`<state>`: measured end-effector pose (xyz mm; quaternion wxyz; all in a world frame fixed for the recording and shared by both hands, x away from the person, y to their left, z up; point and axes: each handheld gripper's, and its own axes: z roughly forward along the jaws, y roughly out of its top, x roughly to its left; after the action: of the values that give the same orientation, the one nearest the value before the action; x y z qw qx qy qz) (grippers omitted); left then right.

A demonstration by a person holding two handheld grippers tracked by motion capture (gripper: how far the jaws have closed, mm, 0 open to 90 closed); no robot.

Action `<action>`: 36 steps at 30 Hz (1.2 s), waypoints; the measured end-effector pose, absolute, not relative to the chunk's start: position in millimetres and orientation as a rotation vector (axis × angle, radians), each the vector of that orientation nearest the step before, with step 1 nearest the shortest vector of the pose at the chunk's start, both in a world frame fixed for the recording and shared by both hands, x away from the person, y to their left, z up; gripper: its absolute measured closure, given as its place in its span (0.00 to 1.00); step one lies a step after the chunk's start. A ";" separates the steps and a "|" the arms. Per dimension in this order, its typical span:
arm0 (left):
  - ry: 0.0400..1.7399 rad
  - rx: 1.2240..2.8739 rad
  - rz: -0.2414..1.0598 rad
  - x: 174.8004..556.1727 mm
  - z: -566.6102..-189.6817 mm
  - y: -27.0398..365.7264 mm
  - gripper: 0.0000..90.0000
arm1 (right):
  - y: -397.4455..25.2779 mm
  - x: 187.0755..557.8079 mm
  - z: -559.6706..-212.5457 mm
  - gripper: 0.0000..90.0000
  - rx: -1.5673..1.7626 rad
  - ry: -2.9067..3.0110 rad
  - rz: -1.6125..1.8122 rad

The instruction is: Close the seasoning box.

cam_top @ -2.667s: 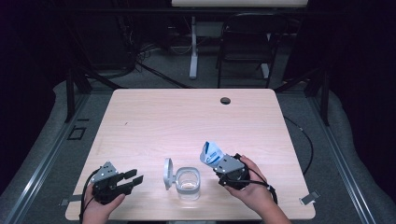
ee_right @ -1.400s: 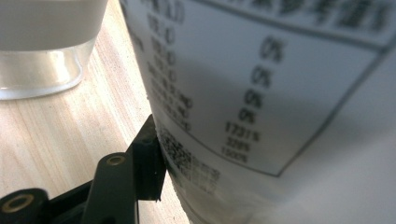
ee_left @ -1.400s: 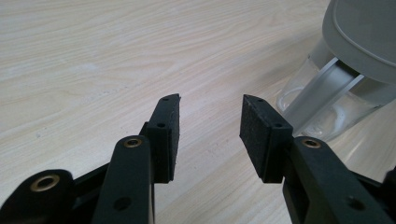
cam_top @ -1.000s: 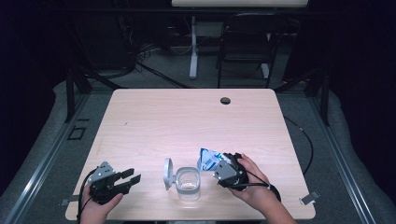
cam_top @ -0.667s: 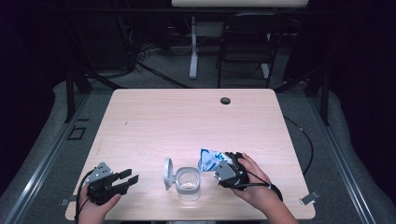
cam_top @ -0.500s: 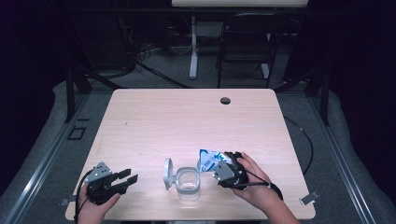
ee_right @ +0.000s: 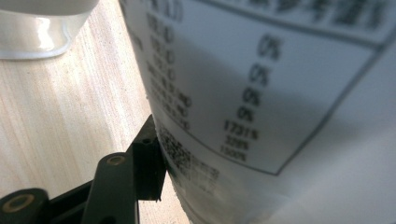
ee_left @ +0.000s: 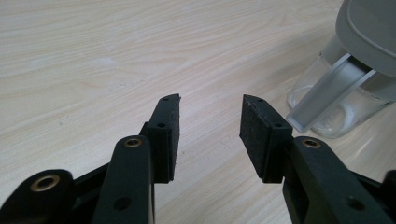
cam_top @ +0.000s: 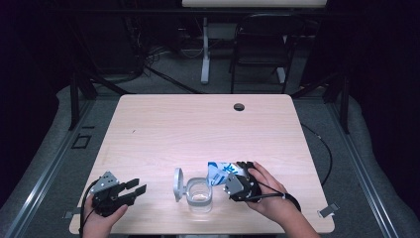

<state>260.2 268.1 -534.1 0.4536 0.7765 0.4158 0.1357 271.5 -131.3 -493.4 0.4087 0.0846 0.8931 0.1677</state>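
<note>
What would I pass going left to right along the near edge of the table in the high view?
Left gripper, open and empty → grey lid standing open → clear container → blue-and-white packet → right gripper clamped on that packet, with the person's hand behind it.

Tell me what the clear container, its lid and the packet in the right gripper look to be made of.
Container: see-through and glossy, probably clear plastic, possibly glass. Lid: matte grey, opaque, likely plastic. Packet: thin printed film or coated paper, white with blue, printed with a table of figures, held by the right gripper.
</note>
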 end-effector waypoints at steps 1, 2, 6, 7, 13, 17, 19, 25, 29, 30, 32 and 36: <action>1.029 1.916 0.334 260.2 -534.1 267.8 0.65 | -131.0 271.0 -493.9 0.50 0.218 2.249 0.441; 1.029 1.917 0.333 260.2 -534.3 267.7 0.65 | -130.7 270.6 -493.5 0.50 0.217 2.249 0.445; 1.025 1.918 0.329 260.1 -535.1 267.1 0.65 | -130.2 267.9 -491.4 0.50 0.188 2.246 0.399; 1.025 1.919 0.329 259.9 -535.0 267.0 0.65 | -130.1 267.5 -491.4 0.50 0.179 2.245 0.393; 1.022 1.918 0.335 259.1 -533.8 266.7 0.65 | -130.2 265.9 -491.2 0.50 0.173 2.238 0.375; 1.021 1.920 0.333 258.7 -533.8 266.0 0.65 | -130.2 266.0 -491.0 0.50 0.170 2.236 0.373; 1.018 1.919 0.331 258.7 -533.9 265.7 0.65 | -129.9 266.2 -490.8 0.50 0.160 2.236 0.367; 1.022 1.921 0.334 258.6 -533.9 266.5 0.65 | -127.8 266.3 -491.6 0.50 0.130 2.233 0.335; 1.023 1.929 0.332 258.7 -533.6 267.3 0.65 | -126.7 266.7 -493.3 0.50 0.121 2.233 0.338; 1.022 1.925 0.334 258.7 -534.0 267.1 0.65 | -126.4 266.7 -493.6 0.50 0.118 2.233 0.336; 1.022 1.923 0.336 258.8 -534.2 267.0 0.65 | -125.8 266.4 -493.8 0.50 0.112 2.232 0.327; 1.024 1.922 0.334 258.8 -534.6 266.6 0.65 | -124.3 266.3 -495.7 0.50 0.088 2.225 0.298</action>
<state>258.8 266.6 -534.6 0.4519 0.7782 0.4147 0.1352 266.3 -124.3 -495.7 0.4328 0.0354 0.8928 0.1196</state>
